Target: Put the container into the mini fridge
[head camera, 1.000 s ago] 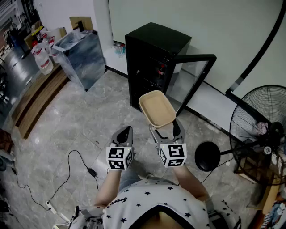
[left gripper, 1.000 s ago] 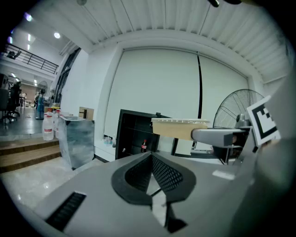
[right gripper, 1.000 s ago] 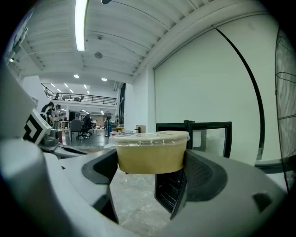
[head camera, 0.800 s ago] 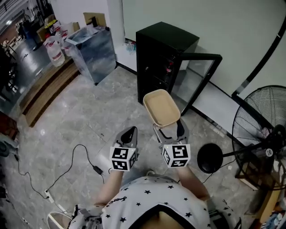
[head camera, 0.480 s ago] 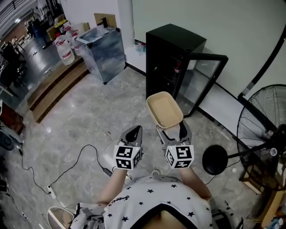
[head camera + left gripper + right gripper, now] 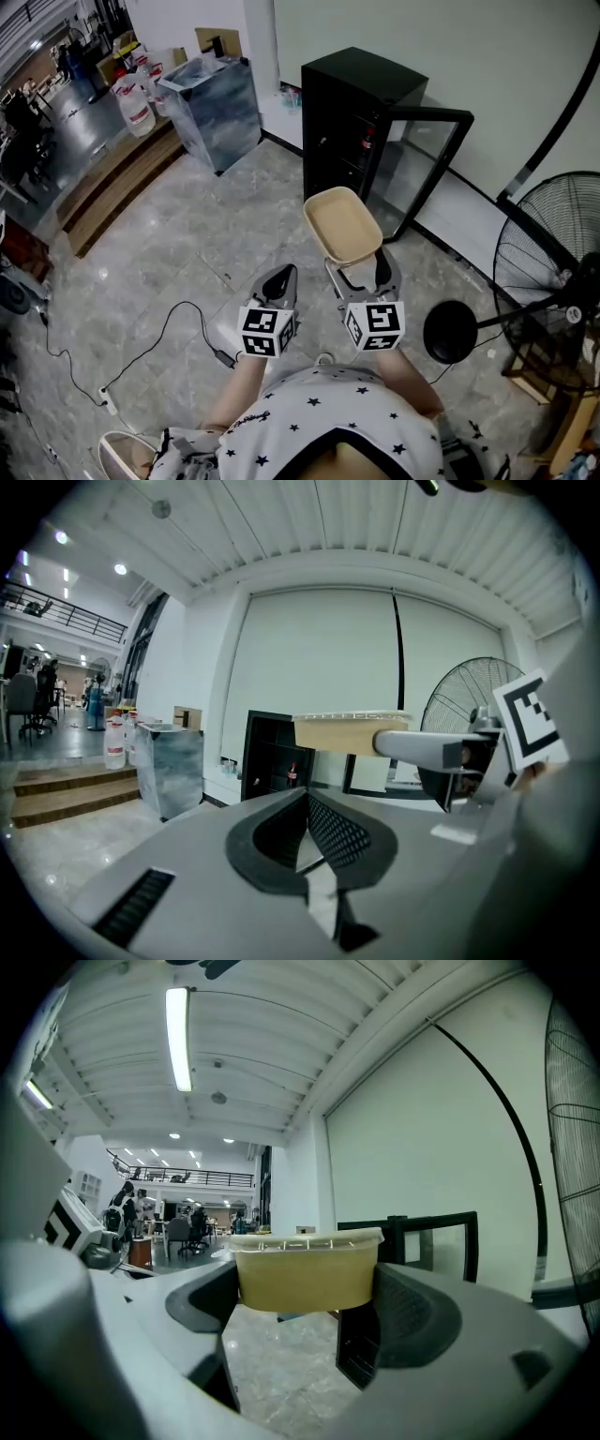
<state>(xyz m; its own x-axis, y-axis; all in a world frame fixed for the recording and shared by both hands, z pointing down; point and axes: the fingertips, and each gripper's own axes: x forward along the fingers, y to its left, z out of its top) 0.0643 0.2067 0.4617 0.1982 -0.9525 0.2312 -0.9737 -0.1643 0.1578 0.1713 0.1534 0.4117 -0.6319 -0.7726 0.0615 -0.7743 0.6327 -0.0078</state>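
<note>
A tan, open-topped container (image 6: 342,225) is held level out in front, my right gripper (image 6: 360,272) shut on its near end. In the right gripper view the container (image 6: 305,1267) sits squeezed between the two dark pads. The black mini fridge (image 6: 360,101) stands ahead against the wall with its glass door (image 6: 424,161) swung open to the right; a red-labelled bottle shows inside. My left gripper (image 6: 277,284) hangs beside the right one, shut and empty; its jaws (image 6: 306,803) meet, with the container (image 6: 349,733) seen off to its right.
A standing fan (image 6: 548,258) with a round black base (image 6: 447,330) is at the right. A metal-clad box (image 6: 212,111) and wooden steps (image 6: 108,192) lie to the left. A black cable (image 6: 159,347) trails over the marble floor near my feet.
The view has drifted so the fridge sits further right and slightly nearer. Both grippers keep their pose, and the container stays in the right one.
</note>
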